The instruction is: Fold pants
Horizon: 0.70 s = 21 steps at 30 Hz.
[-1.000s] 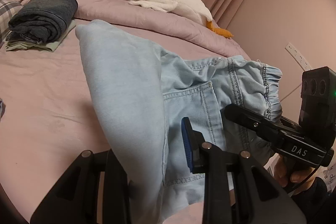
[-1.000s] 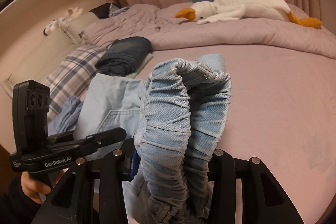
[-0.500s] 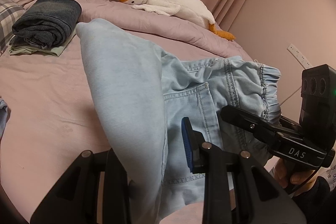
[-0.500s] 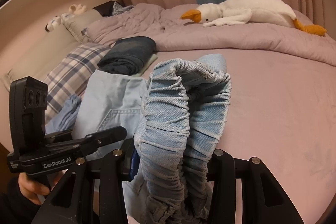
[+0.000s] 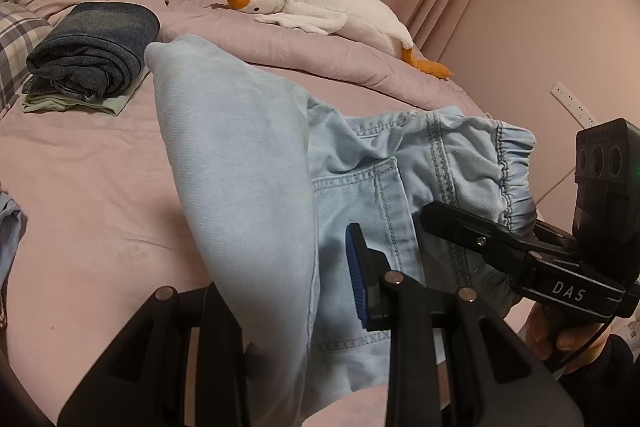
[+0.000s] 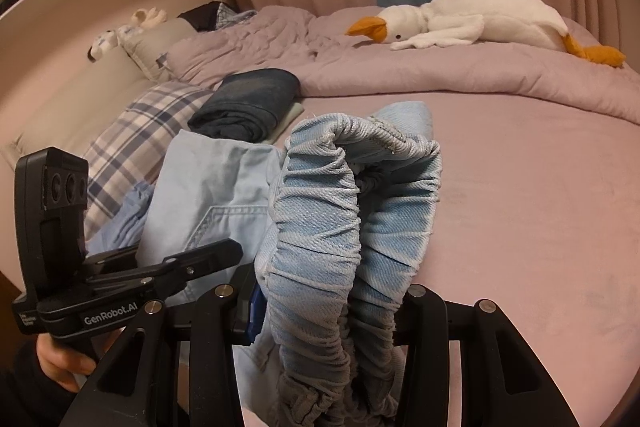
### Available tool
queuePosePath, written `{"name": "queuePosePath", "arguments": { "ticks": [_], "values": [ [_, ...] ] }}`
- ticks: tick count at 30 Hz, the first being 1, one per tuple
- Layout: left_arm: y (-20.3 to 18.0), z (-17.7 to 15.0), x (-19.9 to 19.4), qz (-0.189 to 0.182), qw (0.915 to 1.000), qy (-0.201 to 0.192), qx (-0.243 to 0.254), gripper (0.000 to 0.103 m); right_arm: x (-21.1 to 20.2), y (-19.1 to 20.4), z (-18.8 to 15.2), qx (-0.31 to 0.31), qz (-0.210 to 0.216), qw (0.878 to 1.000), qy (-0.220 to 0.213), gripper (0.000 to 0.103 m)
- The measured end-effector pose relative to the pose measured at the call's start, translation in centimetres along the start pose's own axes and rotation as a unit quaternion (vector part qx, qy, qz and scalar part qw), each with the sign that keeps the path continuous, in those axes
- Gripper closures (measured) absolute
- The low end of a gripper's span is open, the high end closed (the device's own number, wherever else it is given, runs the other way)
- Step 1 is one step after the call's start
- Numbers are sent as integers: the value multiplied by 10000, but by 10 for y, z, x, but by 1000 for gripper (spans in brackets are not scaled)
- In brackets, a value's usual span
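Note:
Light blue denim pants (image 5: 240,187) with an elastic waistband (image 6: 352,219) are held up over a pink bed. My left gripper (image 5: 288,291) is shut on a folded leg part of the pants, which drapes between its fingers. My right gripper (image 6: 328,303) is shut on the bunched waistband, which fills the gap between its fingers. The right gripper also shows in the left wrist view (image 5: 500,243), at the waistband end. The left gripper shows in the right wrist view (image 6: 168,271), beside the pants' pocket side.
A folded dark denim stack (image 5: 92,55) lies on the bed (image 5: 80,187) at the left, next to a plaid pillow (image 6: 144,123). A white plush goose (image 5: 320,7) lies on the rumpled duvet at the back. Another blue garment (image 5: 10,227) lies at the left edge.
Both grippers have moved slightly forward over the bed with the pants still held; the folded stack and goose have shifted a little in view. The grips are unchanged.

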<state>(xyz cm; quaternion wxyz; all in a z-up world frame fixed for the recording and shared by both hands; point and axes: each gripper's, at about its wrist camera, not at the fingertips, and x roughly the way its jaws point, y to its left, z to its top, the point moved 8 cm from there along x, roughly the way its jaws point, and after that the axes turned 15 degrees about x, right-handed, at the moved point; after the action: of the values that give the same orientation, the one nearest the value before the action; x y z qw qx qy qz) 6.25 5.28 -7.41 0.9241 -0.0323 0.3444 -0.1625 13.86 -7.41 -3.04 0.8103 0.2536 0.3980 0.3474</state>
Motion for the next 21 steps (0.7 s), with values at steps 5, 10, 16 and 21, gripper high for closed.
{"name": "queuePosePath", "arguments": {
  "ticks": [5, 10, 16, 21],
  "values": [
    [2, 2, 0, 17, 10000, -9, 20, 75, 1, 1, 1, 5, 12, 10000, -8, 57],
    [3, 4, 2, 29, 10000, -2, 33, 75, 4, 3, 4, -14, 31, 10000, -18, 57],
    [5, 5, 5, 49, 10000, 22, 55, 75, 7, 3, 5, 11, 27, 10000, -4, 57],
    [4, 7, 9, 98, 9999, 22, 64, 75, 10, 1, 7, 7, 23, 10000, -1, 57]
  ]
}}
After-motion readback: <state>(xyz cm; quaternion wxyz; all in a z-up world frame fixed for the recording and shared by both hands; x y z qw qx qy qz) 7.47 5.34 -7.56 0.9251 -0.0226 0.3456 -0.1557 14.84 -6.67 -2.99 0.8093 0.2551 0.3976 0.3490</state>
